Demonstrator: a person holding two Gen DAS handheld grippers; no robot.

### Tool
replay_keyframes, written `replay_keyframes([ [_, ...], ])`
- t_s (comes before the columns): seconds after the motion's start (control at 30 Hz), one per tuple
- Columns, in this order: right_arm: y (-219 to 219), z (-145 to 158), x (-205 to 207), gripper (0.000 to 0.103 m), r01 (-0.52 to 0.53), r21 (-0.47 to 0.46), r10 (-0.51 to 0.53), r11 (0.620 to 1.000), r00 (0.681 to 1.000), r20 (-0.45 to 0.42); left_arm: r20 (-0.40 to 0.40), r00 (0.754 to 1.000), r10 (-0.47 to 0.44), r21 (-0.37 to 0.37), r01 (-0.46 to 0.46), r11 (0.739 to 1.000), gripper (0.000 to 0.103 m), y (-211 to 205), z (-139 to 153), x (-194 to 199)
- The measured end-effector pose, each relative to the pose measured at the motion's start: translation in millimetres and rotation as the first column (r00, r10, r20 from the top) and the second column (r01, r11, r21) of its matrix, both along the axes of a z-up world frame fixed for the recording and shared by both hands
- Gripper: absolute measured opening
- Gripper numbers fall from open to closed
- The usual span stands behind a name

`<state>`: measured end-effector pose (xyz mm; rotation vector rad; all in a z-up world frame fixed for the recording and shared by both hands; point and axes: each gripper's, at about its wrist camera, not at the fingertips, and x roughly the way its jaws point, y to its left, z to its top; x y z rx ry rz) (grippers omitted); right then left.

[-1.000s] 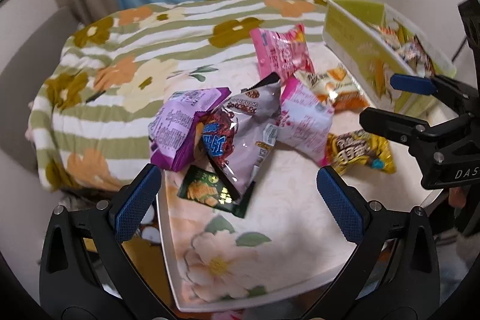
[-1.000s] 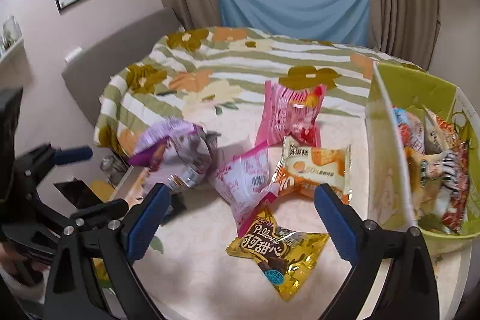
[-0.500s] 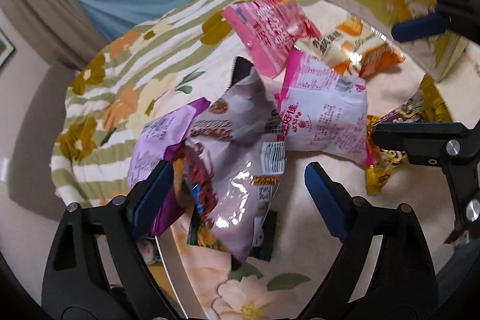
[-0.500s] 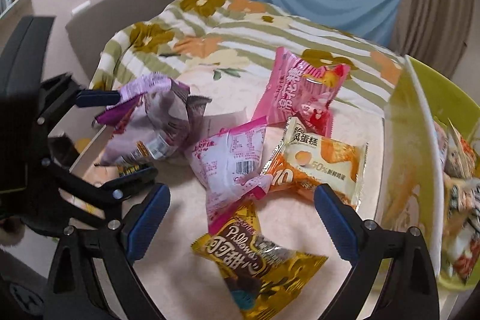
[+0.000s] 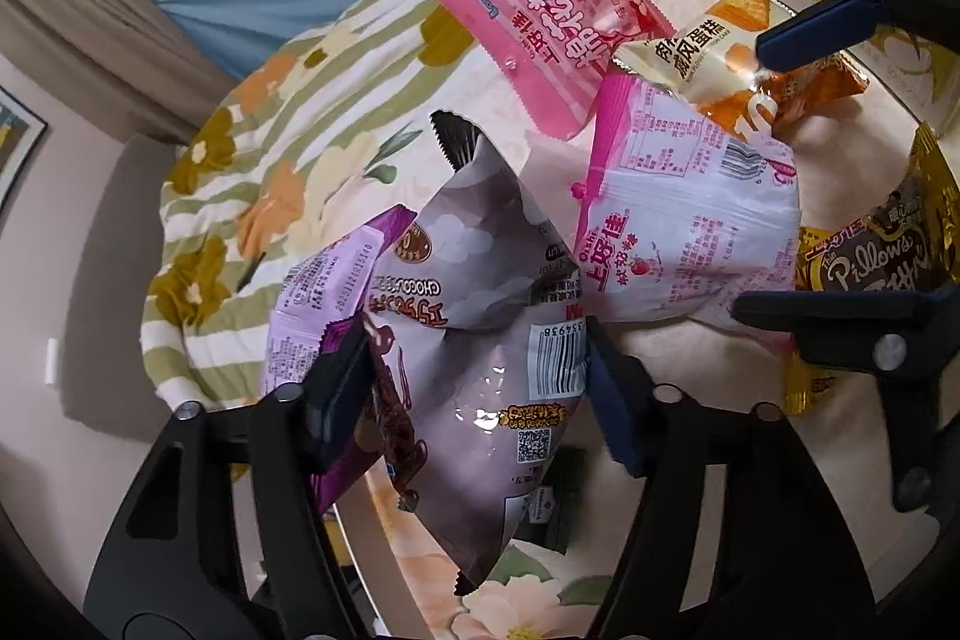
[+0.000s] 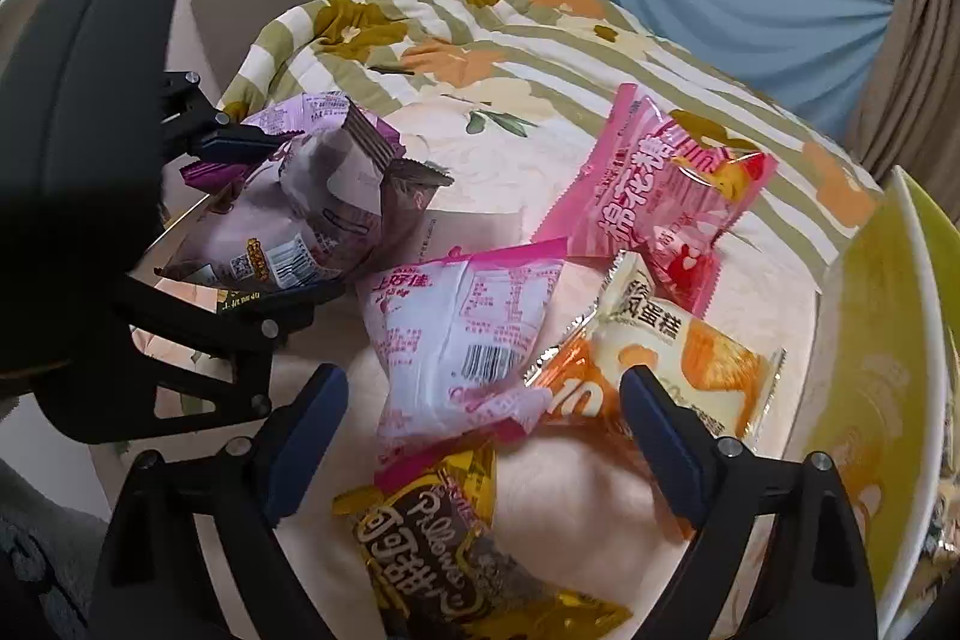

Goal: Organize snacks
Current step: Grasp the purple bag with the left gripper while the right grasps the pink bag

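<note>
The left hand-held gripper has just been closing and pinches the lilac chocolate-snack bag at the tabletop's left edge, likely for lifting. The right hand-held gripper, jaws spread, hovers over the white-pink packet.

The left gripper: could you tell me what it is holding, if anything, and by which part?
The left gripper has just been closing on the grey-lilac chocolate snack bag, pads pressing its two side edges around mid-length.

The left gripper is dropping toward the tabletop and closing its fingers onto the lilac packet, pads now pressing both edges. The right gripper is lowering over the white-pink packet, its fingers narrowing slightly, nothing gripped.
</note>
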<state>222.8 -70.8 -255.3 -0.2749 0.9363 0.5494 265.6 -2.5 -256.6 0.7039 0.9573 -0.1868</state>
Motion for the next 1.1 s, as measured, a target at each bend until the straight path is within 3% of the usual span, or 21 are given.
replay_keyframes([
  [0.17, 7, -6, 7, 0.079, -0.046, -0.002, 0.046, 0.999, 0.999, -0.021, -0.016, 1.0, 0.023, -0.006, -0.023, 1.0, 0.052, 0, 3, -2],
  [0.4, 10, -13, 11, 0.075, -0.069, 0.004, 0.069, 0.998, 0.997, -0.027, -0.033, 0.998, 0.044, -0.04, -0.045, 0.998, 0.052, 7, 8, -9],
  [0.73, 19, -28, 11, 0.059, -0.101, -0.023, 0.1, 0.995, 0.994, -0.053, -0.04, 0.999, 0.025, -0.058, -0.027, 0.998, 0.052, 8, 14, -30],
  [0.93, 25, -26, 4, 0.05, -0.088, -0.034, 0.086, 0.996, 0.995, -0.052, -0.025, 0.999, 0.031, -0.083, -0.033, 0.996, 0.052, 15, 26, -36],
  [1.1, 19, -13, 0, 0.045, -0.018, -0.014, 0.018, 1.0, 0.999, -0.047, 0.008, 1.0, 0.029, -0.115, -0.028, 0.993, 0.052, 22, 46, -41],
])
